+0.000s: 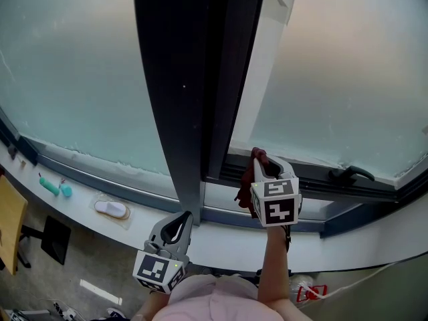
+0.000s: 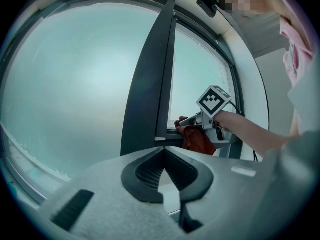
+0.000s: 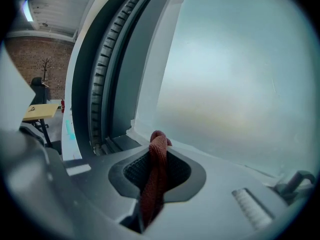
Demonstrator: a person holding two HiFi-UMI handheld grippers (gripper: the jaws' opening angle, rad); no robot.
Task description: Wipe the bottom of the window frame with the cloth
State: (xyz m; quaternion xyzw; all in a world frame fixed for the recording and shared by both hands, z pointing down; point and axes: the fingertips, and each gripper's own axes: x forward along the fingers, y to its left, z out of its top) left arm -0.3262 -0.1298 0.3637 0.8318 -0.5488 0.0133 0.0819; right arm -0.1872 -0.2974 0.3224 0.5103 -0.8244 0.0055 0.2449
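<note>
Right gripper [image 1: 261, 160] jaws clamped red cloth [image 1: 247, 180], pressed against window frame [image 1: 321, 183] bottom. Left gripper [image 1: 178, 221] jaws together, empty, hung over sill [image 1: 227, 238].

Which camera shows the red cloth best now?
The right gripper view: the cloth runs close and centred, pinched in the right gripper. The head view shows only a fold beside the marker cube; the left gripper view shows it small, bunched against the frame.

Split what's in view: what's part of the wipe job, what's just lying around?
Job:
- red cloth
- right claw, shut on it
- bottom window frame

Lying about:
- teal items on the sill
- white wrapped item
- window handle
- left claw, shut, empty
</note>
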